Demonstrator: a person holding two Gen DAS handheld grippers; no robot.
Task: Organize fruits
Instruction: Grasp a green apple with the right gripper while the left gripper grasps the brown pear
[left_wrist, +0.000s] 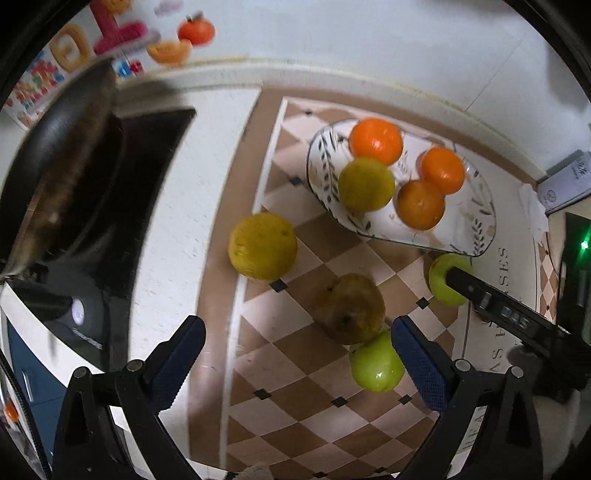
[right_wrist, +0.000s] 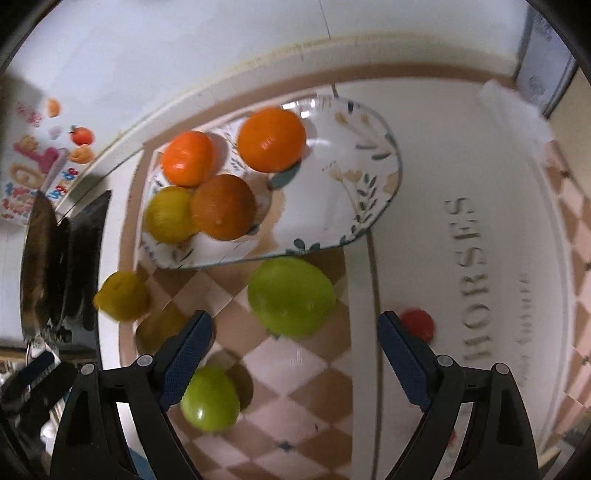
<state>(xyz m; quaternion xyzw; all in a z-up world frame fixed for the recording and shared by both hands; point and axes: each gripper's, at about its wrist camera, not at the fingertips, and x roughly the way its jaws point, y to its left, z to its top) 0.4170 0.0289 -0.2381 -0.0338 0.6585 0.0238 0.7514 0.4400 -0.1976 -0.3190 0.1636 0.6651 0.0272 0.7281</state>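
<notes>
The checkered brown-and-cream printed tablecloth covers the counter beneath both grippers; its lettering is only partly legible, "HORSES" reading clearly in the right wrist view. A dark frying pan on a black cooktop sits far left of the left jaws, blurred and cut off by the lens edge. Colourful fruit-and-letter wall stickers are too blurred to read.

The oval white ceramic plate with leaf pattern lies ahead of both jaw pairs and holds three round oranges and one yellow-green citrus fruit, all bunched at one end and touching.

Off the plate, on the cloth: a large green apple lies between and just ahead of the right jaws, close to the plate rim; a yellow round fruit lies ahead of the left jaws; a brownish-yellow pear lies just ahead of the left gripper's right-hand finger; a smaller green apple is touching that pear and is partly hidden behind the finger. A small red object beside the right gripper's right-hand finger is too blurred to identify.

The left gripper is spread wide, holding nothing. The right gripper is likewise spread wide and empty.
</notes>
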